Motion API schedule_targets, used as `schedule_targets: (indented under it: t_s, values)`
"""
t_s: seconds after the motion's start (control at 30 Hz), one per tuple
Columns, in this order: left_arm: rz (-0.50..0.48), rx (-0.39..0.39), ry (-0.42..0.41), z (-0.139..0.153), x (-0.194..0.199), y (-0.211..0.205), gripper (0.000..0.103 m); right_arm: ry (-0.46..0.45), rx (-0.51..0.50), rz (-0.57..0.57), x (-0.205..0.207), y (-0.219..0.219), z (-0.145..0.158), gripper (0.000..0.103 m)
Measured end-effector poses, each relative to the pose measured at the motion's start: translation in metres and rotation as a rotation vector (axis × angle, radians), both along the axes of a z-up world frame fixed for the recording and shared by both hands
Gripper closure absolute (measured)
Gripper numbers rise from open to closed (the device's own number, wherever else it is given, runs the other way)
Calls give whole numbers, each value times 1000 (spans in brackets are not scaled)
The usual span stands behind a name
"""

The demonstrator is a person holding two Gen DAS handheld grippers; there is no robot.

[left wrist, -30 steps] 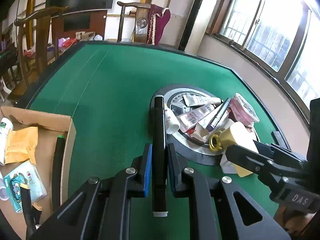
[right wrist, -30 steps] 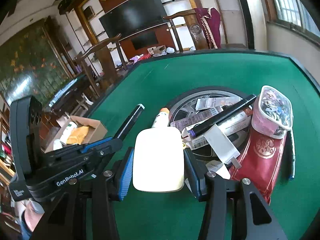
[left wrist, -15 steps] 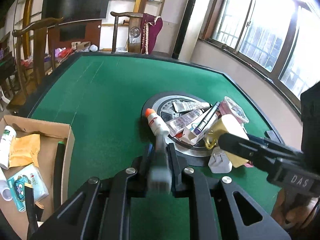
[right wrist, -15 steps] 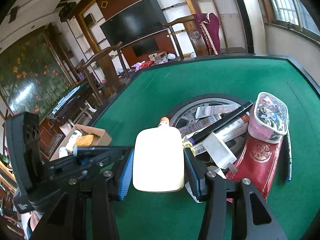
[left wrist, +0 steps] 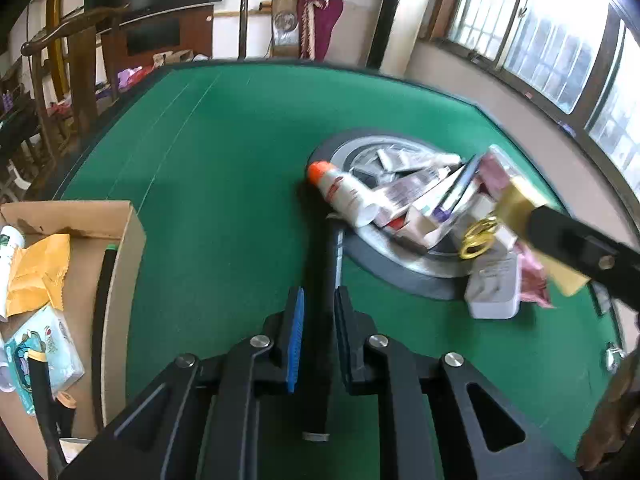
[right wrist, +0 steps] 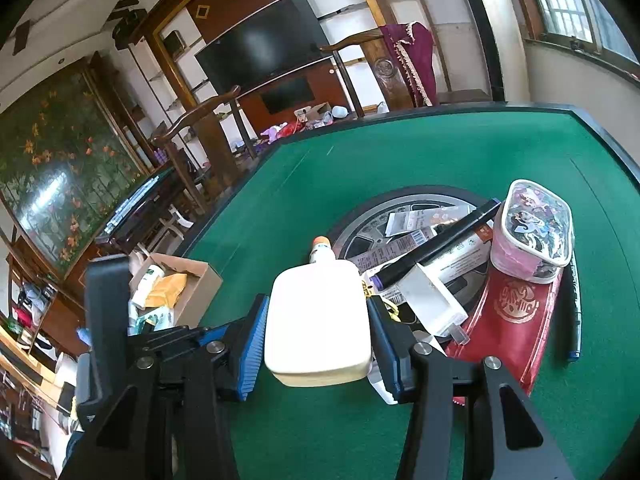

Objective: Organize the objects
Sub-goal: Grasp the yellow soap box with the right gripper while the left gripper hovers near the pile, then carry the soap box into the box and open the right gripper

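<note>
1. Pinching a black pen (left wrist: 320, 332) lengthwise, left gripper (left wrist: 318, 320) with jaws pressed tight on the barrel, above the green table (left wrist: 224, 184).
2. Clamped on a cream flat bottle (right wrist: 318, 320), right gripper (right wrist: 318, 336) with jaws partly spread around its sides, near the pile.
3. Sat at the table's left edge, cardboard box (left wrist: 120, 248): yellow padded envelope (left wrist: 38, 272), tissue pack (left wrist: 44, 344), white bottle, dark stick.
4. Lay farther off, round grey tray (left wrist: 404, 276): orange-capped white bottle (left wrist: 344, 192), tubes, cartons, dark marker (right wrist: 436, 248) heaped together.
5. Rested against the tray's right side, pink pouch (right wrist: 532, 228) on a red packet (right wrist: 512, 312).
</note>
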State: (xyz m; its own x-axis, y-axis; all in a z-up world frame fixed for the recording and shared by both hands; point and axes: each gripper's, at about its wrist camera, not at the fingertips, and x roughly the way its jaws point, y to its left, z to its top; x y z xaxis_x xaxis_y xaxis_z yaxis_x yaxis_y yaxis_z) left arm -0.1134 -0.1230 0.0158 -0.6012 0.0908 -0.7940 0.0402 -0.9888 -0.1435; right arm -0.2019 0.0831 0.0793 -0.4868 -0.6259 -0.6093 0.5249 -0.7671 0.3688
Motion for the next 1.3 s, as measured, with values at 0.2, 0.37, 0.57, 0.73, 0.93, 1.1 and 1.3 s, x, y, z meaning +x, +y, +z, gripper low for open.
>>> schedule_targets:
  t_s: [0.2, 0.37, 0.57, 0.73, 0.93, 1.1, 1.3]
  values:
    - [-94, -105, -36, -12, -6, 27, 76, -8, 5, 4, 1, 0, -3, 50]
    - [-121, -229, -17, -11, 4, 46, 89, -3, 6, 2, 3, 0, -3, 50]
    - [-107, -169, 31, 0, 16, 39, 89, 11, 8, -3, 5, 0, 0, 50]
    - [-90, -74, 94, 19, 27, 29, 89, 9, 11, -4, 5, 0, 0, 50]
    - [-72, -59, 128, 31, 41, 33, 89, 21, 4, -3, 8, 0, 2, 50]
    - [-54, -49, 139, 33, 48, 29, 89, 26, -10, 6, 11, -2, 5, 50]
    - [-47, -54, 157, 42, 65, 24, 89, 36, -19, 27, 24, -8, 9, 50]
